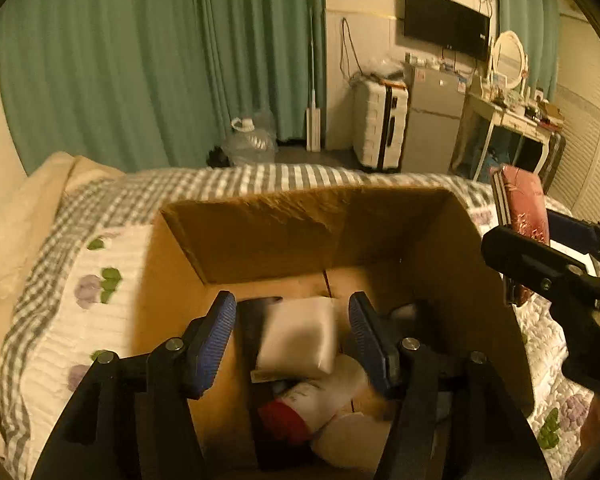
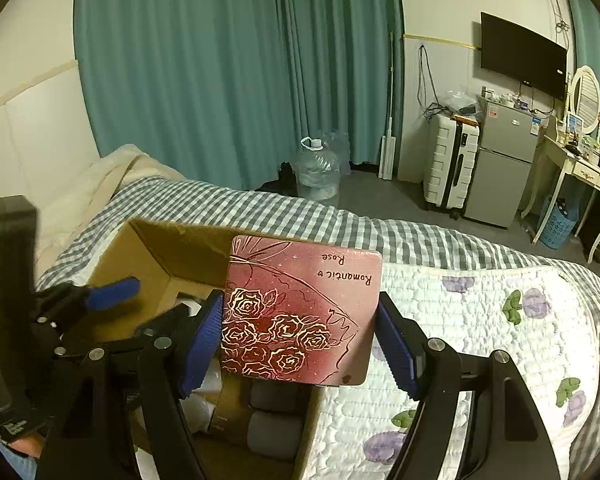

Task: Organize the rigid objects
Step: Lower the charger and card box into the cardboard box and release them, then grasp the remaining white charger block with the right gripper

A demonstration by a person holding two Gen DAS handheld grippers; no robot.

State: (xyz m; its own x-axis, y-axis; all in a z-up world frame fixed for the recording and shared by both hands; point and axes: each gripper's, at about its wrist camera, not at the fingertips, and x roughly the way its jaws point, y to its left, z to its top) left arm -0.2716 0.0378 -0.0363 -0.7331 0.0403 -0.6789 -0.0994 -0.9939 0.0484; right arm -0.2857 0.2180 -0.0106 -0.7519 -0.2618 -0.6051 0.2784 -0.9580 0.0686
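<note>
An open cardboard box (image 1: pixel 260 236) stands on the bed. My left gripper (image 1: pixel 292 340) is open above its inside, and a blurred white block (image 1: pixel 298 336) shows between its fingers, not touching them. Below lie a white bottle with a red cap (image 1: pixel 300 408) and other items. My right gripper (image 2: pixel 300 340) is shut on a flat red box printed with roses (image 2: pixel 300 312), held over the cardboard box's right wall (image 2: pixel 312 420). The red box and right gripper also show in the left wrist view (image 1: pixel 524 216) at the right.
The bed carries a grey checked and floral quilt (image 2: pixel 480 320). On the floor beyond stand a water jug (image 2: pixel 316 172), a white suitcase (image 2: pixel 452 168), a small fridge (image 2: pixel 500 160) and a dressing table (image 2: pixel 580 172). Green curtains hang behind.
</note>
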